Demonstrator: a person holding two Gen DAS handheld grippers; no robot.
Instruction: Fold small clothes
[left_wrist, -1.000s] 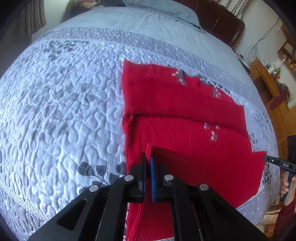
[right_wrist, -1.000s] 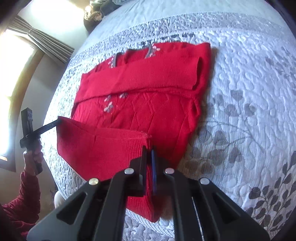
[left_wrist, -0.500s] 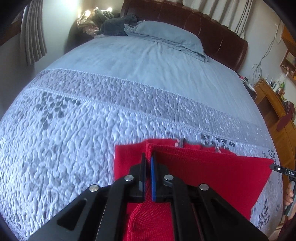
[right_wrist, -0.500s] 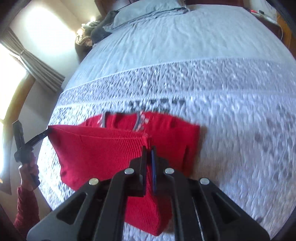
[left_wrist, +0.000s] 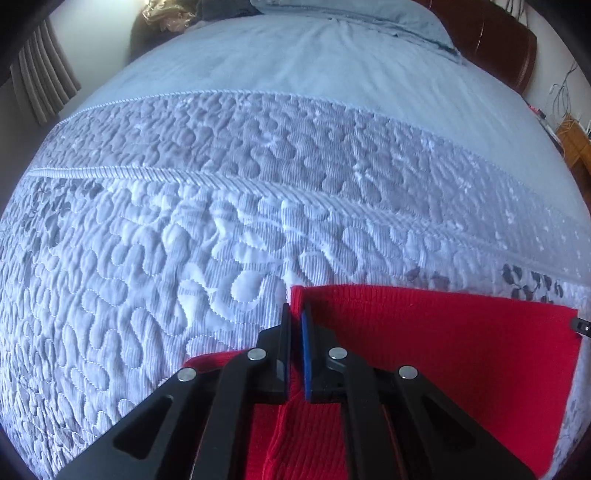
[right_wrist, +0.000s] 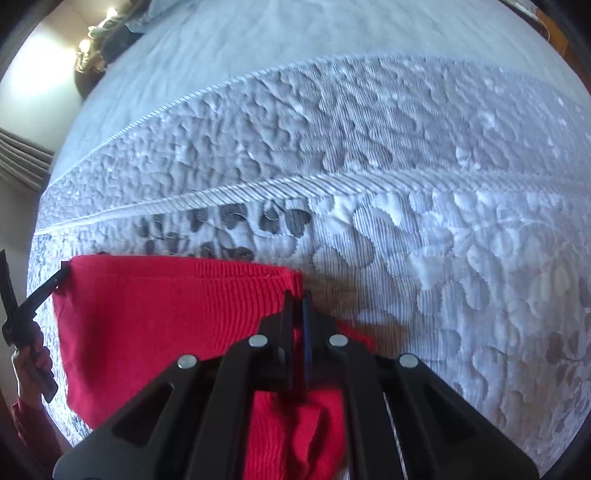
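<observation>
A small red knit sweater (left_wrist: 436, 343) lies folded over on the quilted bed. My left gripper (left_wrist: 294, 317) is shut on its left hem corner, low over the quilt. My right gripper (right_wrist: 298, 300) is shut on the right hem corner of the same sweater (right_wrist: 166, 314). The hem edge is stretched straight between the two grippers. The sweater's lower layers, collar and sleeves are hidden under the folded part. The left gripper also shows at the left edge of the right wrist view (right_wrist: 62, 275), and the right gripper's tip shows at the right edge of the left wrist view (left_wrist: 581, 325).
The pale quilted bedspread (left_wrist: 184, 240) has a grey patterned band (left_wrist: 295, 147) beyond the sweater. A blue pillow (left_wrist: 369, 18) and a brown headboard (left_wrist: 491, 44) lie at the far end. Curtains (left_wrist: 40, 85) hang at the left. A wooden cabinet (left_wrist: 576, 147) stands at the right.
Both grippers have carried the hem forward over the sweater and lowered it towards the far edge. The collar and flower trim are now covered.
</observation>
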